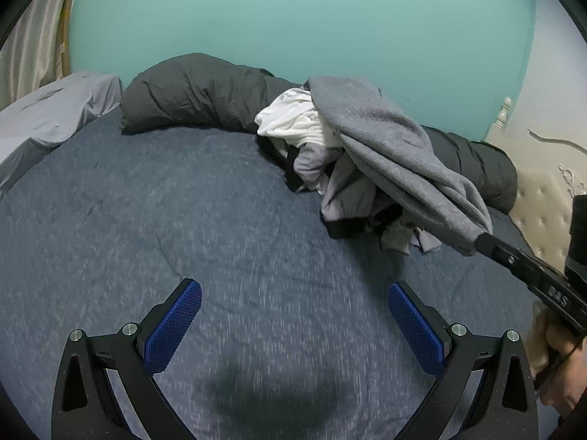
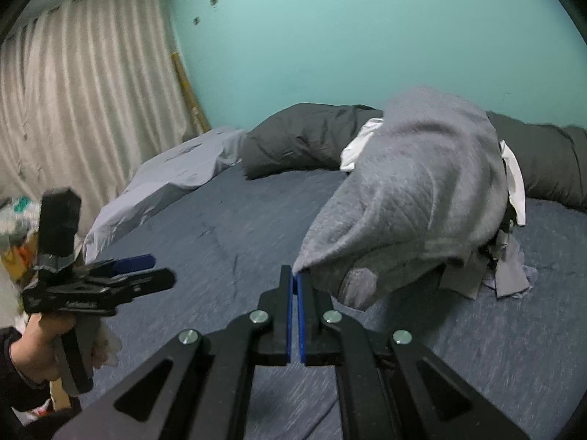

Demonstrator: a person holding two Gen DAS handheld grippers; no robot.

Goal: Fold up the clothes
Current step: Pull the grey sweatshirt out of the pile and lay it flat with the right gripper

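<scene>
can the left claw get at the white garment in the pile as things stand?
Probably not cleanly: the left claw is open over bare bed, but the grey sweatshirt drapes over the white garment.

Right gripper (image 2: pixel 295 275) pinches grey garment (image 2: pixel 411 198) above bed (image 2: pixel 227 234).

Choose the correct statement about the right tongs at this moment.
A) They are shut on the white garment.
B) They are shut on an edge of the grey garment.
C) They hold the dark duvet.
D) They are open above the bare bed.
B: the right tongs pinch an edge of the grey garment, which stretches from the clothes pile.
</scene>
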